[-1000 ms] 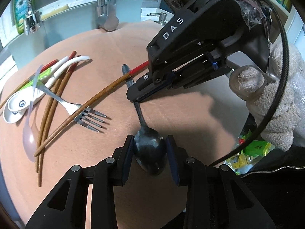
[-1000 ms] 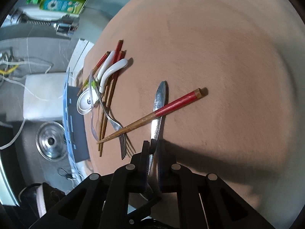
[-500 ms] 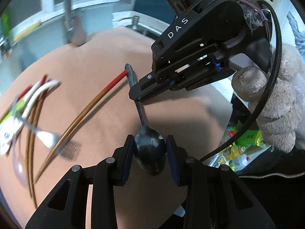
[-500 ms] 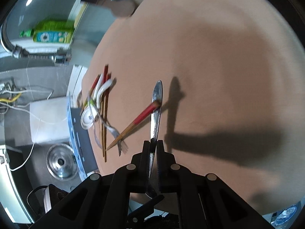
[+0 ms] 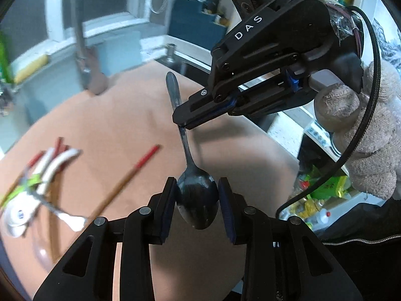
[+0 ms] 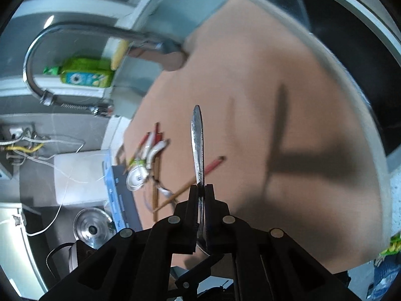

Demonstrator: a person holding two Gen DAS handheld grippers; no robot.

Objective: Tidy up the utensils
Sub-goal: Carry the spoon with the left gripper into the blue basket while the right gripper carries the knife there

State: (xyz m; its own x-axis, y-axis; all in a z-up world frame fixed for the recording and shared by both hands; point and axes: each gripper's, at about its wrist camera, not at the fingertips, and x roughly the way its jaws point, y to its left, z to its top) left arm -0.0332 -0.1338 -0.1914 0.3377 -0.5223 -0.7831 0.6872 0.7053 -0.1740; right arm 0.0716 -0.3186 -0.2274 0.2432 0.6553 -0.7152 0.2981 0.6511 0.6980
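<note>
Tan matting [image 5: 105,130] covers the counter below. Both grippers hold one metal spoon [image 5: 186,150] clear of it: the left gripper [image 5: 196,195], part open, clamps the bowl; the right gripper [image 6: 200,195], closed tight, pinches the handle. Farther left lie a red-tipped chopstick [image 5: 130,173] and blurred utensils [image 5: 37,190].

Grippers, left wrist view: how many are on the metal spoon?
2. The left gripper grips the spoon by its bowl, and the right gripper is shut on the handle.
</note>
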